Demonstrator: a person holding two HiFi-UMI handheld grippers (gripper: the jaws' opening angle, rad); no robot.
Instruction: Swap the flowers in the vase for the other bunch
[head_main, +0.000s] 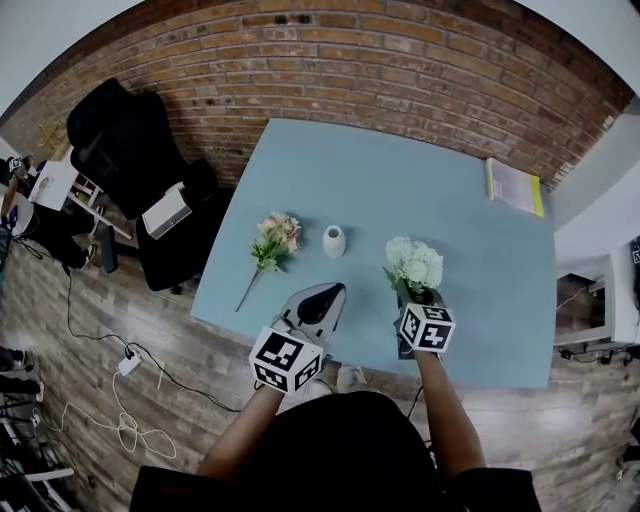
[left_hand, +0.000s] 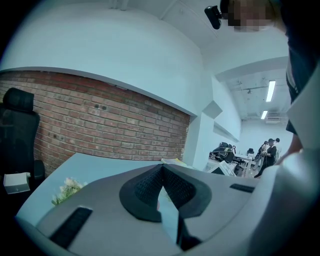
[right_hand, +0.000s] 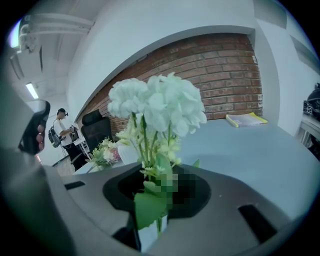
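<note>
Head view, left to right.

- Black office chair (head_main: 125, 140) on the floor, off the worktop's (head_main: 400, 170) left edge, before the brick wall (head_main: 400, 60).
- Pink bunch (head_main: 275, 240) lies flat on the blue worktop at 9 o'clock from the vase. Blooms point to 1 o'clock, stem trails to 7 o'clock. Nothing touches it.
- Left gripper (head_main: 330, 290) sits at 6 o'clock from the vase, near it but apart. In the left gripper view its jaws are pressed together with nothing between them.
- White vase (head_main: 334, 241) stands upright on the worktop between the two bunches, touching neither.
- White bunch (head_main: 414, 265) is at 4 o'clock from the vase, held upright just above the worktop, blooms on top.
- Right gripper (head_main: 418, 296) holds it. In the right gripper view the jaws stand narrow, clamped on the green stems and a leaf low down, with the white heads rising above them.
- Yellow book (head_main: 514, 186) lies at 2 o'clock from the vase, near the worktop's far right edge, well apart from everything else.
</note>
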